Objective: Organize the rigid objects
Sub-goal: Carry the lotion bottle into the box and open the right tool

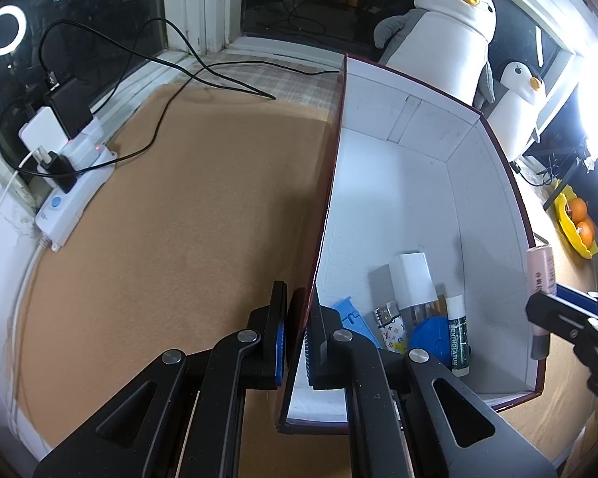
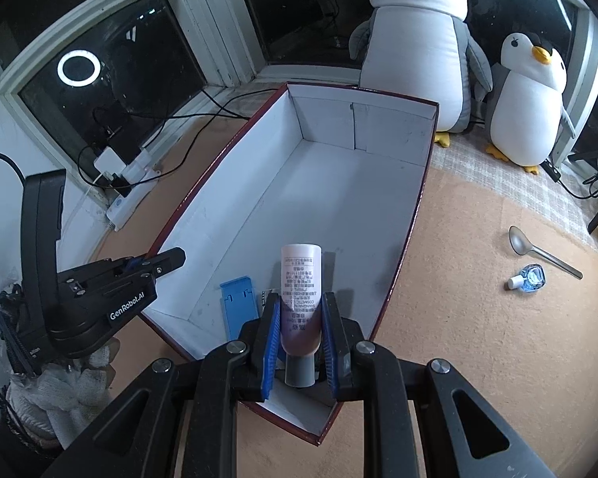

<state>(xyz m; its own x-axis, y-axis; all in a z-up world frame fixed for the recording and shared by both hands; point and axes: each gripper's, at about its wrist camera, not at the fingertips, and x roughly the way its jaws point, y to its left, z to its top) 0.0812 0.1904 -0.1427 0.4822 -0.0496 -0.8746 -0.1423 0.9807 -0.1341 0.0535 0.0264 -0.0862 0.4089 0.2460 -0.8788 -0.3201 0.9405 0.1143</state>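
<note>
A white-lined box with dark red outer walls (image 1: 398,183) (image 2: 339,183) stands on the tan mat. My left gripper (image 1: 297,338) (image 2: 155,265) is shut on the box's left wall. My right gripper (image 2: 299,338) (image 1: 546,310) is shut on a pink cosmetic tube (image 2: 301,290) (image 1: 540,275) with a grey cap, held over the box's near end. In the box lie a blue plastic piece (image 2: 237,310) (image 1: 353,314), a white charger (image 1: 412,279), a patterned lighter (image 1: 390,324), a blue round case (image 1: 430,336) and a lip balm stick (image 1: 458,334).
A metal spoon (image 2: 538,251) and a small blue glass bottle (image 2: 530,277) lie on the mat right of the box. Two plush penguins (image 2: 418,47) (image 2: 530,103) stand behind it. A power strip with cables (image 1: 71,183) lies at the left window sill. A yellow bowl of oranges (image 1: 576,219) is far right.
</note>
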